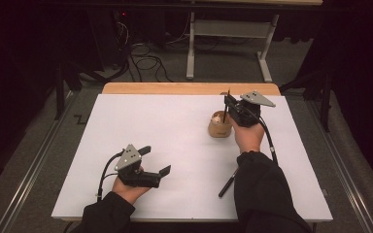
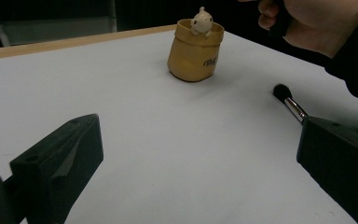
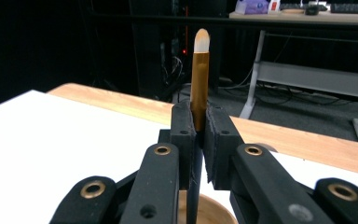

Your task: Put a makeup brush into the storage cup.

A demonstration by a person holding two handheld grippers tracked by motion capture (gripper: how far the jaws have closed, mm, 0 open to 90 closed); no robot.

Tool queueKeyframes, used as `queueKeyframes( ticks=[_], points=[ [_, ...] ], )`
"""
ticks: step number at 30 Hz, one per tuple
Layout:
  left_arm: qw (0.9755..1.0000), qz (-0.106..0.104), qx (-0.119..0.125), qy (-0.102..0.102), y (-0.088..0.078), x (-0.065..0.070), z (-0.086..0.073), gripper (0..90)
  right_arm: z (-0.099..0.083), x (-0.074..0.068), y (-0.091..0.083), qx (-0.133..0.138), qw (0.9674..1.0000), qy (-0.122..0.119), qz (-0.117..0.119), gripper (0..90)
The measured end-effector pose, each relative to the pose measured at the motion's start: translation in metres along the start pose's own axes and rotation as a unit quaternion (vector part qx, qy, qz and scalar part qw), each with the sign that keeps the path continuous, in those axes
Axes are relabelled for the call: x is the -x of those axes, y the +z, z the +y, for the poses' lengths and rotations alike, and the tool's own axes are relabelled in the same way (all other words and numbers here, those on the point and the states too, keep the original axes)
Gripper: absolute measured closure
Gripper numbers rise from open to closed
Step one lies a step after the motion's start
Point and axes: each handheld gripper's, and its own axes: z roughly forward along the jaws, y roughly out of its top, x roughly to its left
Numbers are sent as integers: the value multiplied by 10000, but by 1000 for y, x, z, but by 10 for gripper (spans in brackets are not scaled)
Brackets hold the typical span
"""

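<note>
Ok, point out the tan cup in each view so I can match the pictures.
High view: the tan cup stands right of centre on the white sheet, just below the right gripper.
Left gripper view: top centre, with a small white figure at its rim.
Right gripper view: its rim curves along the bottom edge, under the jaws clamping a brush.
Shared landmark: the wooden table edge.

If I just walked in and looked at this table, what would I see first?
First, the right gripper, shut on a thin brush held upright just above a little tan cup toward the far right of the white table. A tiny cream figure peeks over the cup's rim. Nearer the front edge, a black makeup brush lies flat, and the left gripper waits open at the front left.
</note>
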Motion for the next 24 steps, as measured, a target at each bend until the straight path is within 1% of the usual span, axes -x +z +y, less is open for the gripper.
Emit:
queueKeyframes(
  ticks=[2,3,5,8,10,17,19,20,21,22,24],
  points=[
    [10000,-5,1,5,0,0,0,14,-1,0,1,-55,10000,-49,-11,843],
    [10000,-6,1,4,0,0,0,13,-2,-1,1,-85,10000,-28,-10,842],
    [10000,-5,1,3,0,0,0,13,-3,-2,2,-114,9999,-79,-13,843],
    [10000,-6,3,5,0,0,0,13,-5,-3,4,-133,9999,-72,14,841],
    [10000,-3,2,3,0,0,0,13,-5,-3,6,-173,9998,-119,1,841],
    [10000,-4,1,5,0,0,0,13,-10,-4,9,-302,9995,-118,-29,837],
    [10000,-7,7,8,0,0,0,13,-10,-4,10,-298,9995,-138,-17,827],
    [10000,-5,10,12,0,0,0,14,-10,-4,10,-289,9995,-115,-15,795],
    [10000,-5,11,16,0,0,0,14,-9,-4,10,-272,9996,-86,4,739],
    [10000,-5,9,16,0,0,0,14,-9,-4,10,-278,9996,-49,82,702],
    [10000,-3,6,10,0,0,0,14,-9,-5,10,-288,9995,-18,140,627]
  ],
)
